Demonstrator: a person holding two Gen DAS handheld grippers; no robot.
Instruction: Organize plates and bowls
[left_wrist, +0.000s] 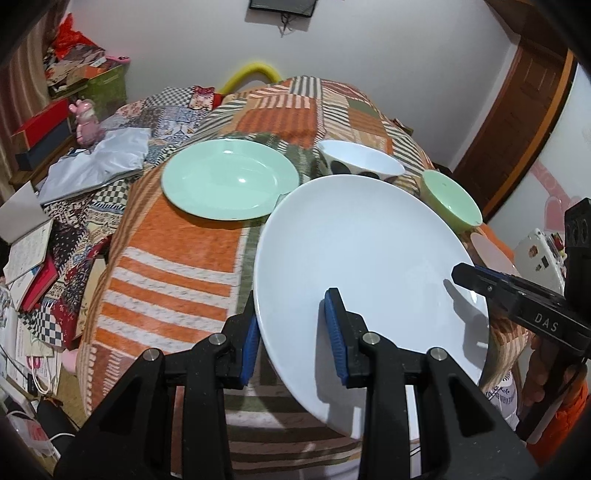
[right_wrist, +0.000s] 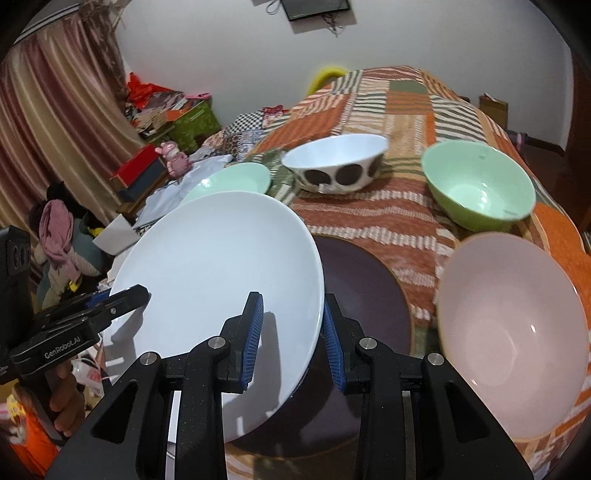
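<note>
Progress looks early: nothing is stacked yet, and the large round white glazed plate (left_wrist: 369, 266) is lifted at a tilt above the tabletop covered by a woven patchwork cloth of orange, cream and olive stripes (left_wrist: 177, 280), carried between both tools. The left claw (left_wrist: 291, 345) straddles the plate's near-left rim, its ribbed blue pads on either side of the thin edge and narrowed onto it; the right claw (right_wrist: 291, 345) does the same at the plate's opposite rim, one pad above the glaze and one below. Beneath the raised plate in the right wrist view lies a flat dark brown-purple plate with a pale rim (right_wrist: 365, 295), perhaps where the white one came from or is headed. Still scattered singly are a shallow mint-green glossy plate (left_wrist: 229, 179), a white bowl with large dark brown spots (right_wrist: 336, 162), a deep green bowl with a mint interior (right_wrist: 478, 184) and a pale pink smooth bowl (right_wrist: 513, 332). By my reading, the plates remain to be piled together and the three bowls nested. All the crockery looks hard, slick and reflective, so thin rims may slip between pads; the cloth is soft and nubbly.
</note>
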